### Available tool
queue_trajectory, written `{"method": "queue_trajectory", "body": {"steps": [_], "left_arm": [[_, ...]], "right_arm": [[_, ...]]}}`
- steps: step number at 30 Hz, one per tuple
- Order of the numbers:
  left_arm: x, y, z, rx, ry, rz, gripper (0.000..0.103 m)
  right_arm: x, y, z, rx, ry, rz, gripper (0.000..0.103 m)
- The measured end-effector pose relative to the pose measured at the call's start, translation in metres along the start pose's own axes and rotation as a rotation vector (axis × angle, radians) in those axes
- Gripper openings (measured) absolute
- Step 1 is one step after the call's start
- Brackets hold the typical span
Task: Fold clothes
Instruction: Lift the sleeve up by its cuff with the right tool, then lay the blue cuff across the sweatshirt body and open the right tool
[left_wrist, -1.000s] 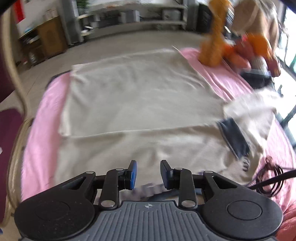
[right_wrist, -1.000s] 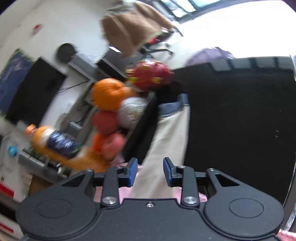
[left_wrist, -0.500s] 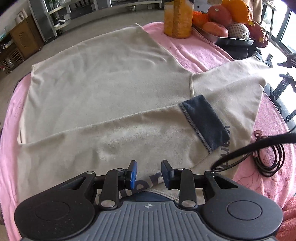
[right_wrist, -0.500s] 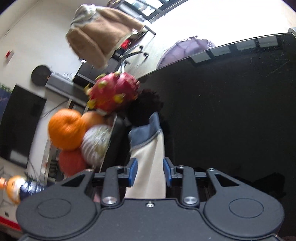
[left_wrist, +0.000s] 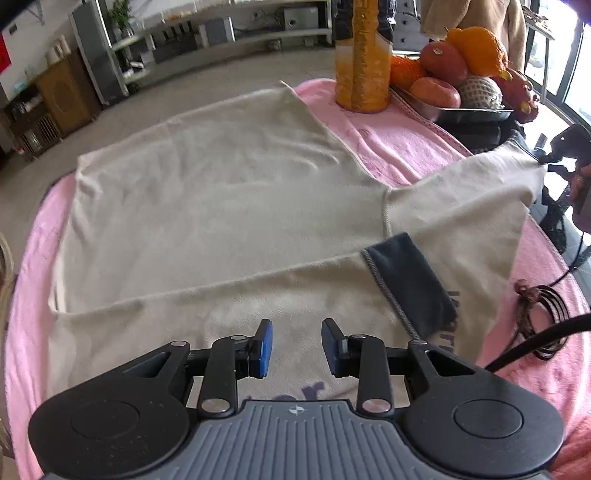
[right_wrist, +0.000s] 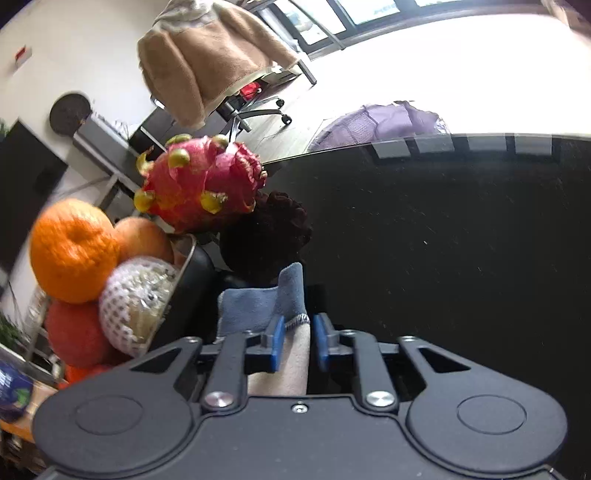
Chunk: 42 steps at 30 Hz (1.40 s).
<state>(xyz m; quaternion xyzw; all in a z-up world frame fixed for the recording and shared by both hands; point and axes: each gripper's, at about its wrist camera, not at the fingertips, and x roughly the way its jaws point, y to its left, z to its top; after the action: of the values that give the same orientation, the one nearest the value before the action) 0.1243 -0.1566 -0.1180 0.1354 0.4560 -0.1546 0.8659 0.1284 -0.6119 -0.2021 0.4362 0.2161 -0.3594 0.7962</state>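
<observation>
A beige sweatshirt (left_wrist: 221, 192) lies flat on the pink cloth (left_wrist: 388, 122). One sleeve is folded across it, ending in a dark cuff (left_wrist: 410, 284). My left gripper (left_wrist: 296, 347) hovers open over the near part of the shirt, with nothing between its pads. The other sleeve (left_wrist: 461, 206) stretches off to the right edge. There, in the right wrist view, its blue-grey cuff (right_wrist: 255, 306) bunches up just ahead of my right gripper (right_wrist: 298, 341). That gripper's jaws are closing on the beige sleeve fabric (right_wrist: 291, 365) behind the cuff.
A tray of fruit (left_wrist: 472, 110) and a tall orange bottle (left_wrist: 364, 62) stand at the far right of the table. A coiled dark cable (left_wrist: 543, 321) lies on the cloth at the right. Beyond the cuff are a dragon fruit (right_wrist: 199, 188) and a glossy black surface (right_wrist: 461, 258).
My right gripper has come down onto the sleeve end and its jaws have narrowed around the fabric. The left gripper swung over the shirt, then settled.
</observation>
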Motion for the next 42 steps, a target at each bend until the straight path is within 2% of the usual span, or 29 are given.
{"method": "queue_trajectory", "body": {"steps": [4,8,12,15,18,20,24,27,29,33,34,36,38,42], "left_arm": [[-0.004,0.009,-0.001,-0.038,-0.022,-0.009,0.031],[-0.021,0.018,-0.003,-0.084,-0.079,0.008,0.031],[-0.051,0.034,-0.012,-0.135,-0.132,-0.020,0.031],[-0.082,0.058,-0.022,-0.152,-0.176,-0.036,0.031],[-0.114,0.087,-0.038,-0.133,-0.228,-0.049,0.031],[-0.133,0.106,-0.053,-0.109,-0.263,-0.028,0.031],[-0.142,0.160,-0.082,-0.160,-0.273,0.019,0.031],[-0.132,0.205,-0.100,-0.289,-0.254,0.026,0.029],[-0.122,0.230,-0.112,-0.386,-0.250,-0.015,0.027],[-0.102,0.259,-0.120,-0.506,-0.194,-0.063,0.026],[-0.101,0.263,-0.120,-0.521,-0.189,-0.074,0.026],[-0.100,0.265,-0.120,-0.541,-0.191,-0.089,0.027],[-0.098,0.268,-0.121,-0.550,-0.182,-0.113,0.027],[-0.091,0.260,-0.116,-0.538,-0.149,-0.163,0.029]], "right_arm": [[-0.006,0.011,-0.002,-0.067,-0.036,0.006,0.005],[-0.057,0.035,0.000,-0.078,-0.121,0.130,0.005],[-0.147,0.076,-0.013,-0.181,-0.213,0.299,0.005],[-0.227,0.106,-0.044,-0.300,-0.307,0.398,0.005],[-0.300,0.139,-0.089,-0.510,-0.416,0.446,0.005],[-0.333,0.159,-0.118,-0.633,-0.437,0.461,0.005],[-0.351,0.193,-0.185,-0.797,-0.340,0.477,0.005],[-0.340,0.215,-0.244,-0.895,-0.217,0.492,0.005],[-0.334,0.228,-0.287,-0.962,-0.127,0.512,0.005],[-0.336,0.260,-0.349,-1.130,0.180,0.595,0.007],[-0.337,0.266,-0.351,-1.155,0.257,0.618,0.010],[-0.347,0.272,-0.343,-1.147,0.338,0.645,0.026],[-0.356,0.271,-0.321,-1.135,0.340,0.633,0.032],[-0.364,0.251,-0.263,-1.129,0.267,0.571,0.037]]}}
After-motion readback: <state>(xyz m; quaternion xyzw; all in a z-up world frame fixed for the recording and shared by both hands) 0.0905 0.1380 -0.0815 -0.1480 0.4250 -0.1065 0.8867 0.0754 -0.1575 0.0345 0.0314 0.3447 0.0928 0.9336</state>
